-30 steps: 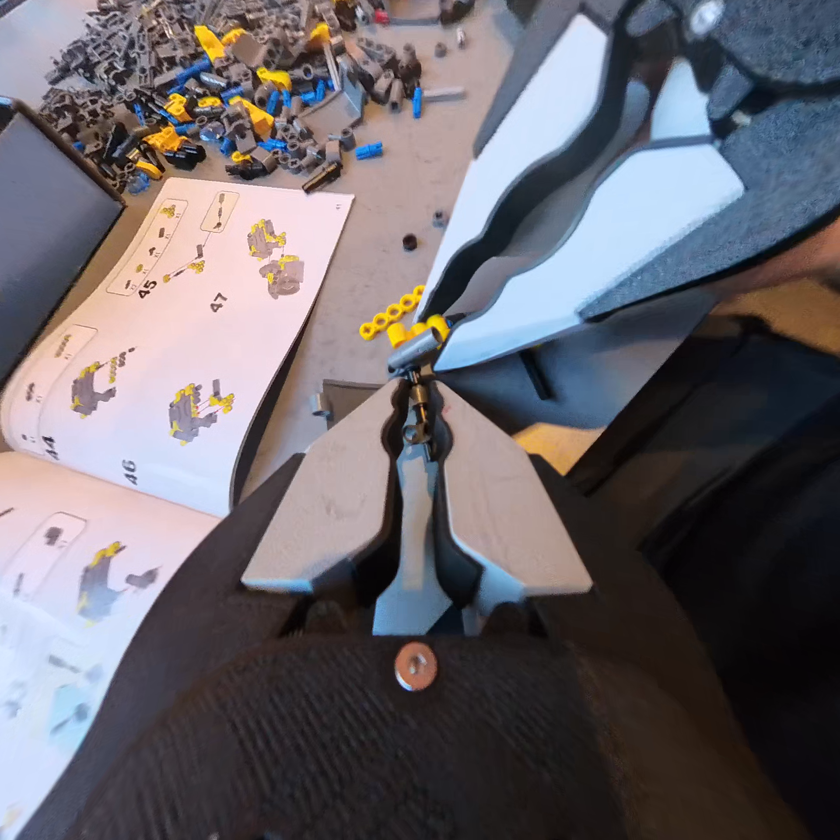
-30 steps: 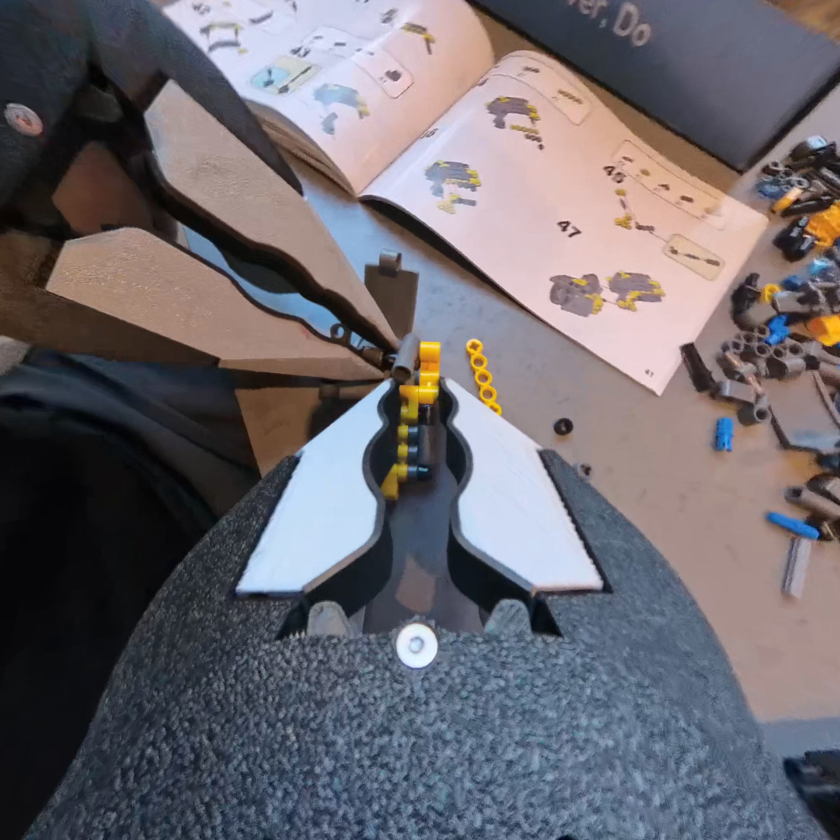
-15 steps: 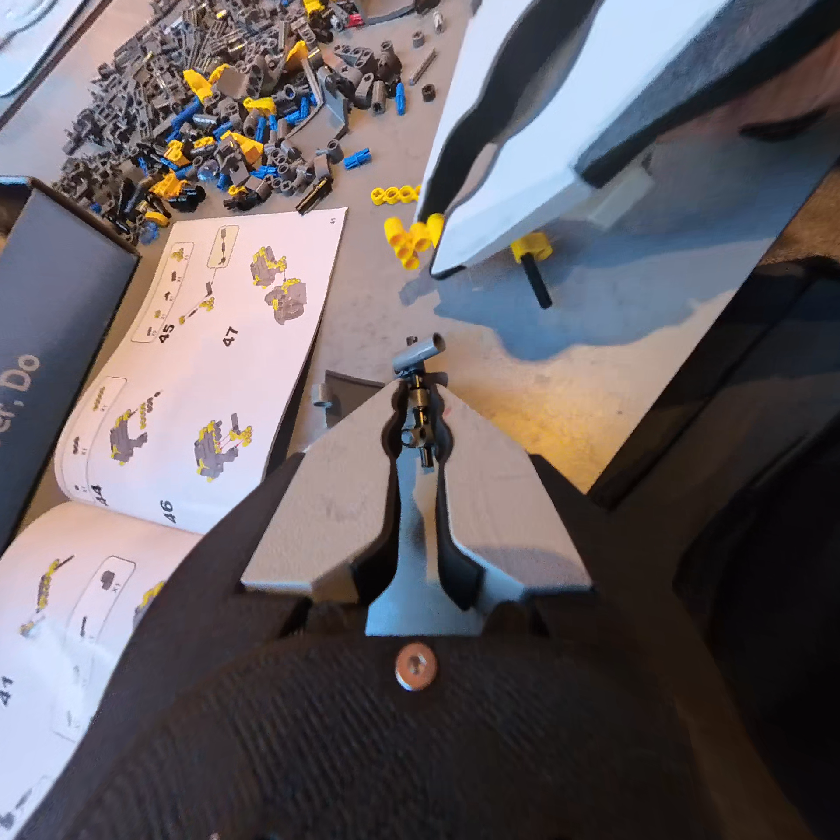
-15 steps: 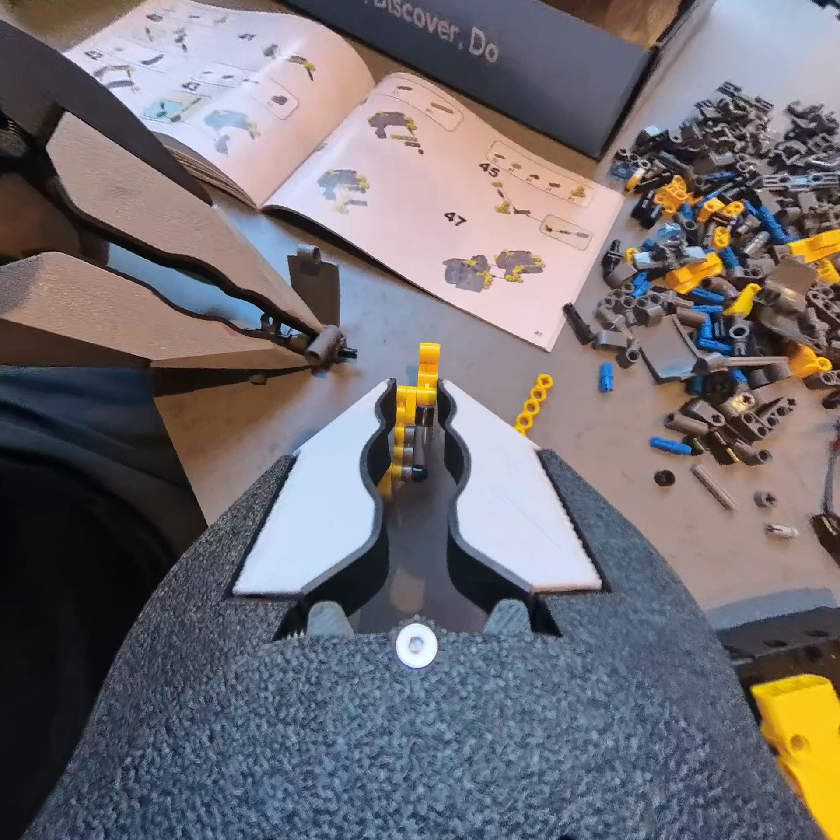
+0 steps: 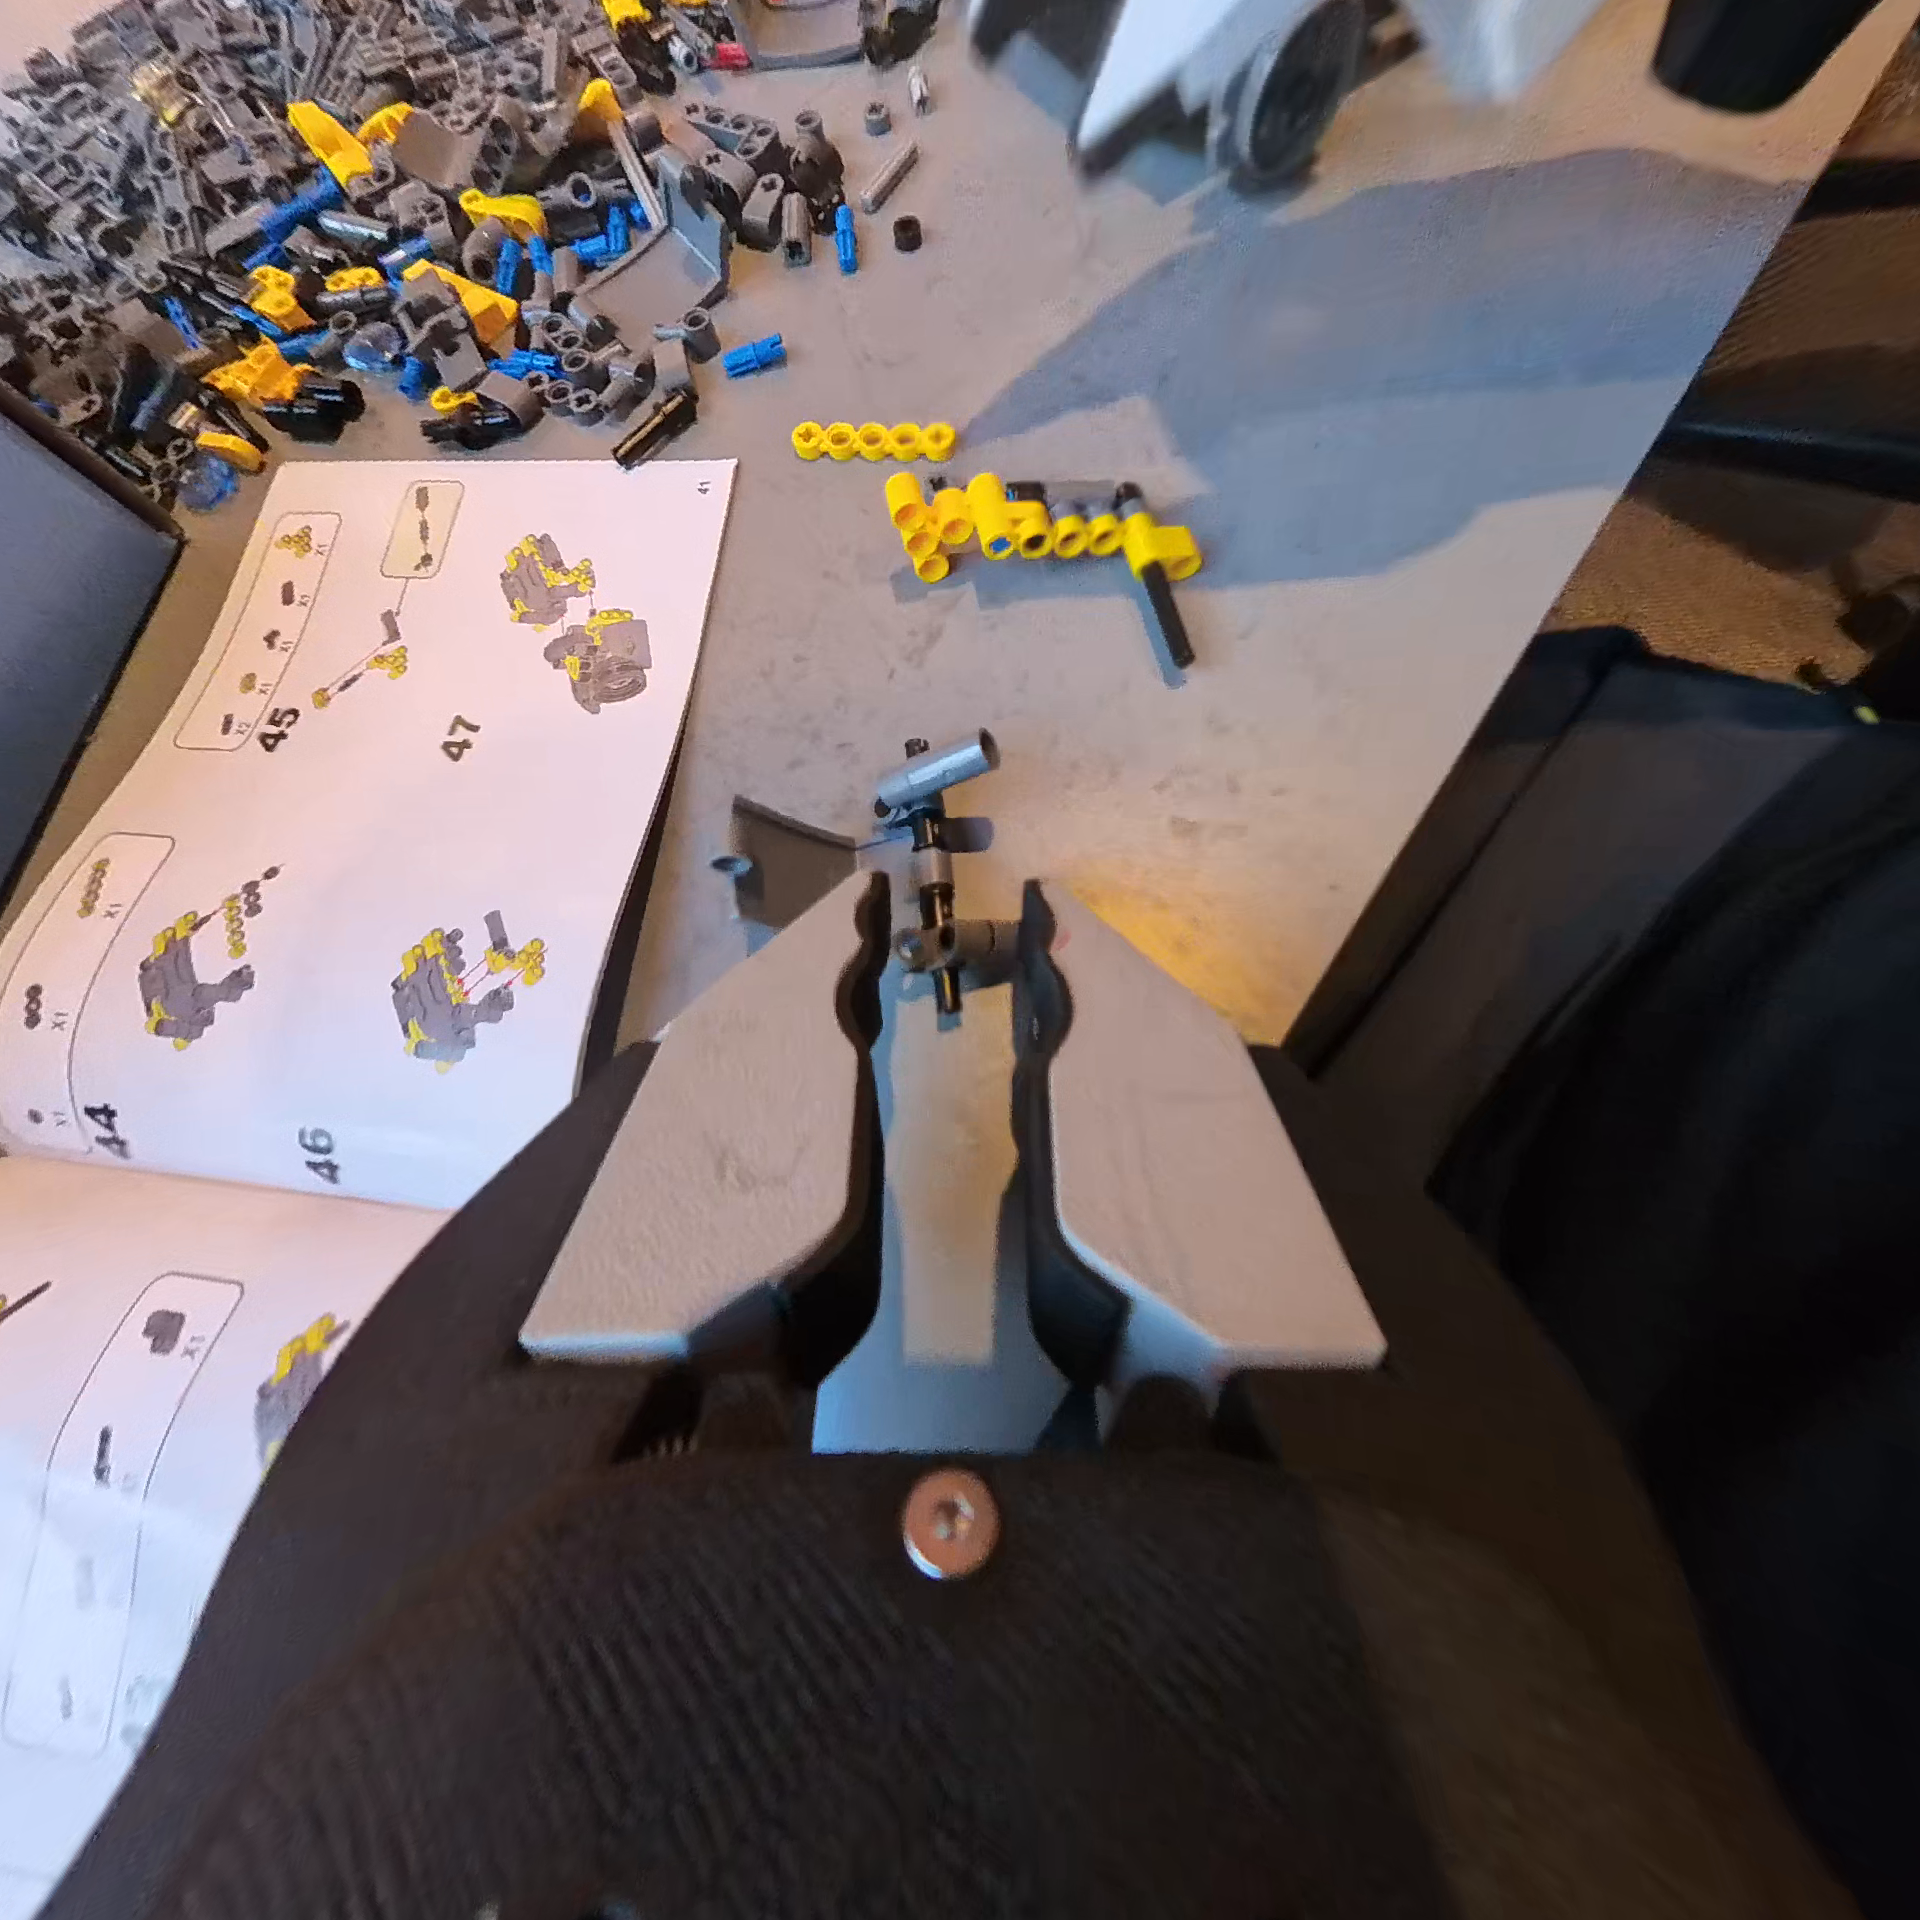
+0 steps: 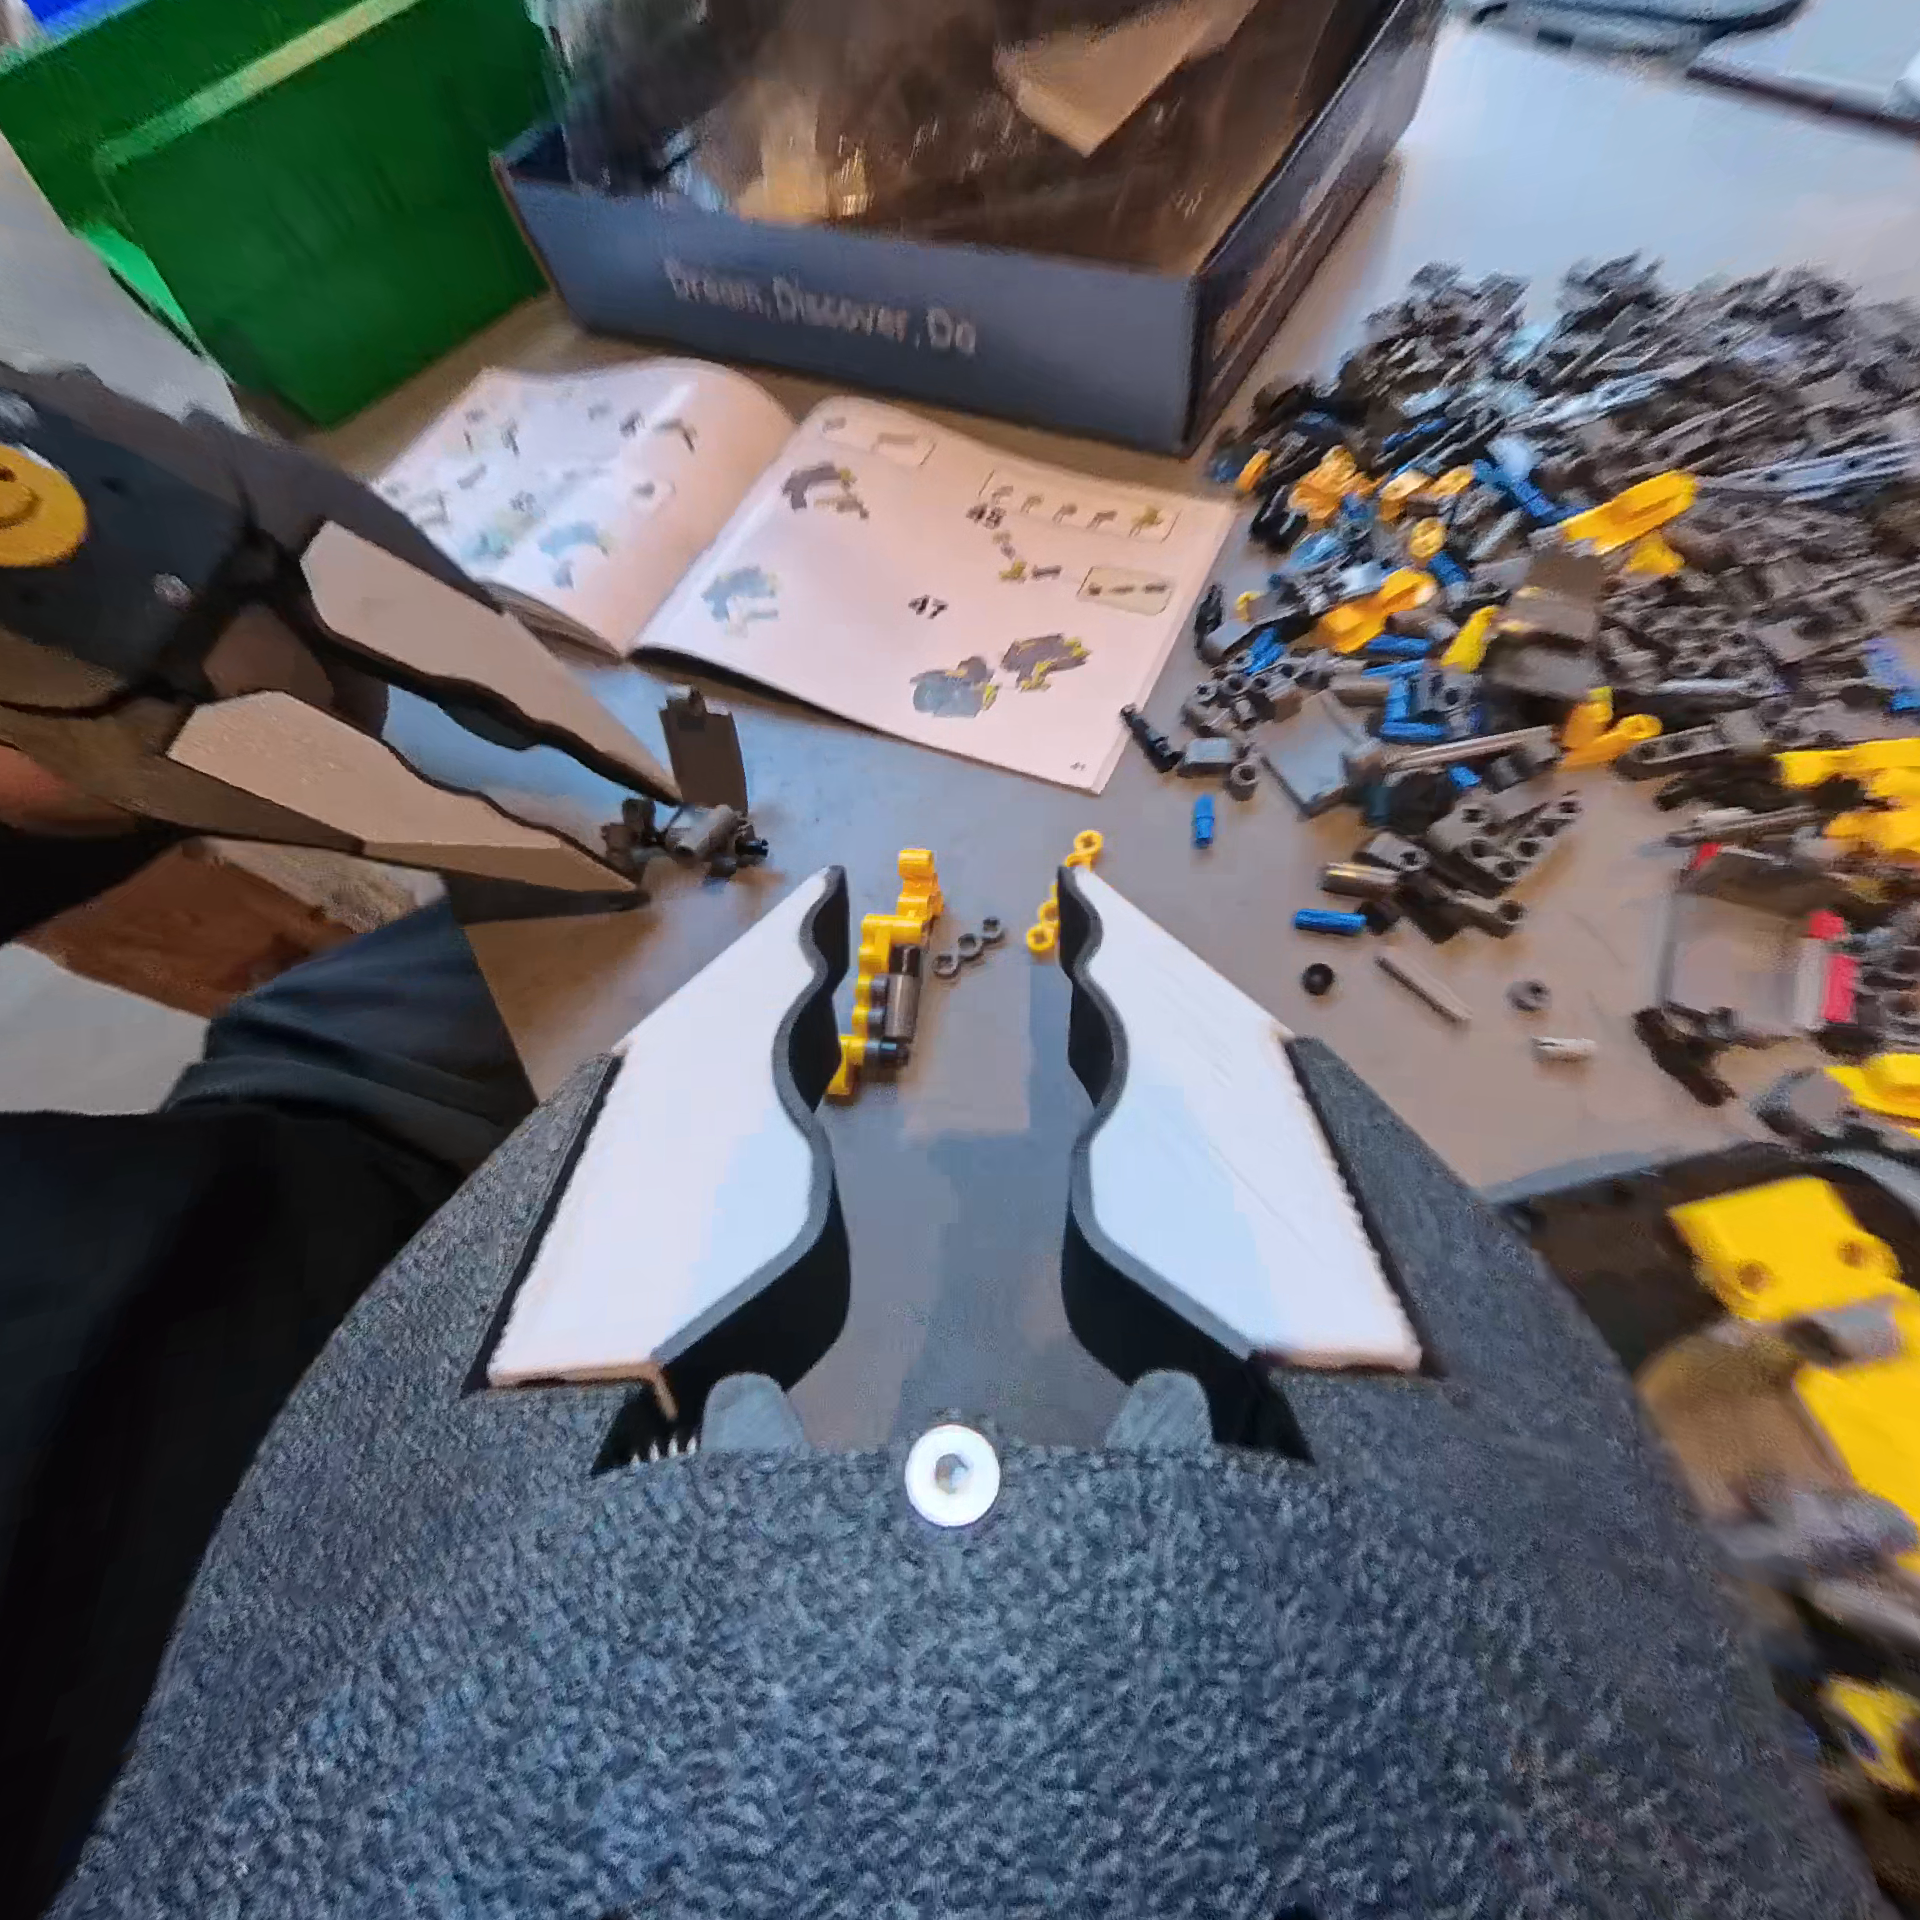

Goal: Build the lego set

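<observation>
My left gripper (image 5: 951,894) is slightly open. A small grey and black axle assembly (image 5: 928,831) lies loose between its fingertips just above the grey table, touching the right finger only. It also shows in the right wrist view (image 6: 707,831), at the tips of the left gripper (image 6: 649,836). My right gripper (image 6: 948,878) is wide open and empty above the table. A yellow connector assembly (image 6: 894,956) lies on the table between its fingers, close to the left one. A yellow five-hole beam (image 6: 1039,928) lies partly behind its right finger. Both also show in the left wrist view: the assembly (image 5: 1039,530) and the beam (image 5: 873,440).
An open instruction booklet (image 5: 364,831) lies at the left. A big pile of grey, blue and yellow parts (image 5: 364,208) lies beyond it. A dark blue box (image 6: 935,312) and a green bin (image 6: 312,208) stand behind. A dark grey panel (image 5: 790,852) lies by the left fingers. A yellow model (image 6: 1787,1247) stands at the right. The left gripper's tips are roughly 12 cm from the right gripper's.
The two grippers have moved apart. My right gripper has opened, left the yellow assembly on the table and drawn back. My left gripper's jaws have widened and the grey assembly has turned.
</observation>
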The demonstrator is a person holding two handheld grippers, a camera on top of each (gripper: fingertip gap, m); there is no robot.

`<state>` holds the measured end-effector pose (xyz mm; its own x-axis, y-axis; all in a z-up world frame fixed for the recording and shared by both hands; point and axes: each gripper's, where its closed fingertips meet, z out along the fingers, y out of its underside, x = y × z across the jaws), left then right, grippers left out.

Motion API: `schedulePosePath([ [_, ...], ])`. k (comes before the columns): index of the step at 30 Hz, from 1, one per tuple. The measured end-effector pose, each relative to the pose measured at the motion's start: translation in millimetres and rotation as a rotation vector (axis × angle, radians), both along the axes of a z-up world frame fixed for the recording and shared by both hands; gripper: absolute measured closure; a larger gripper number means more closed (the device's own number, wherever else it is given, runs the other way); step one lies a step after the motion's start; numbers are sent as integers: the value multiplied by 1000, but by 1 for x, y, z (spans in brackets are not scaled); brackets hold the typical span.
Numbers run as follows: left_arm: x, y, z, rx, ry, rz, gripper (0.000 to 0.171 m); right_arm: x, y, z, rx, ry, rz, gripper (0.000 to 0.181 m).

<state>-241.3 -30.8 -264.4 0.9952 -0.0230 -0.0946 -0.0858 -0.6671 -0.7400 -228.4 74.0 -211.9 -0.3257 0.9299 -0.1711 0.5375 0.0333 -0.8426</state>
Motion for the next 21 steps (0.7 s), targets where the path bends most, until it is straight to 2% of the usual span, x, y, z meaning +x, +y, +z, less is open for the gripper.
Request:
schedulePosePath([
  [4, -1, -14, 14, 24, -8, 10, 145, 9, 27, 35, -9, 86, -46, 140],
  [11, -21, -54, 43, 61, 8, 94, 141, 23, 55, 47, 46, 126, -89, 137],
  [13, -28, -66, 47, 77, -7, 131, 138, 25, 54, 42, 35, 111, -73, 137],
  [16, -29, -78, 41, 71, -83, 178, 130, 24, 43, 24, 57, 47, -28, 139],
  [21, -15, -77, 20, 99, -216, 198, 134, 17, 28, -14, 198, -82, 19, 146],
])
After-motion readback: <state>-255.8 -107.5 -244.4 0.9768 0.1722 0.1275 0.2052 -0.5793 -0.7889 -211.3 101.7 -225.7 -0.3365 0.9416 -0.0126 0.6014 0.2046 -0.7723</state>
